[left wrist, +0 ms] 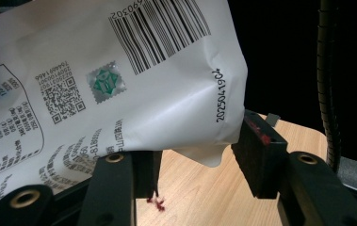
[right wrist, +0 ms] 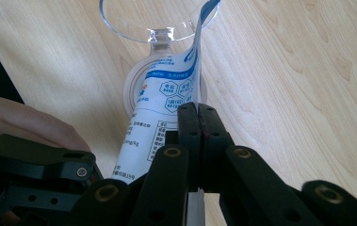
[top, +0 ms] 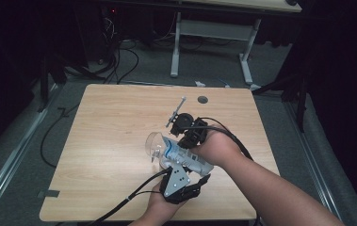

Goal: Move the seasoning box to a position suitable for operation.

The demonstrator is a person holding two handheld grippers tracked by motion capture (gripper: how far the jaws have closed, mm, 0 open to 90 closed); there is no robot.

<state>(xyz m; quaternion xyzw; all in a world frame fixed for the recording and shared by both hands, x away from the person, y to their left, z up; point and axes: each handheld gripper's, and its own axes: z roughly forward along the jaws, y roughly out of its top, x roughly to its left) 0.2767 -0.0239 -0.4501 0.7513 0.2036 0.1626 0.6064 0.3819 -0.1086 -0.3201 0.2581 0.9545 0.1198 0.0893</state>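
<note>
High view: a white and blue pouch point(top: 182, 155) is held over the near middle of the wooden table point(top: 110, 132), its mouth at a clear glass point(top: 155, 143). The left gripper point(top: 178, 181) is at its near end, the right gripper point(top: 190, 136) at its far side.
Left gripper view: the pouch point(left wrist: 119, 75), printed with a barcode and date code, hangs between the jaws. They stand apart; the right pad is touching the pouch's edge, so it is released.
Right gripper view: the jaws are clenched on the pouch's point(right wrist: 166, 108) edge. The glass point(right wrist: 157, 19) lies beyond it on the table point(right wrist: 284, 70).
</note>
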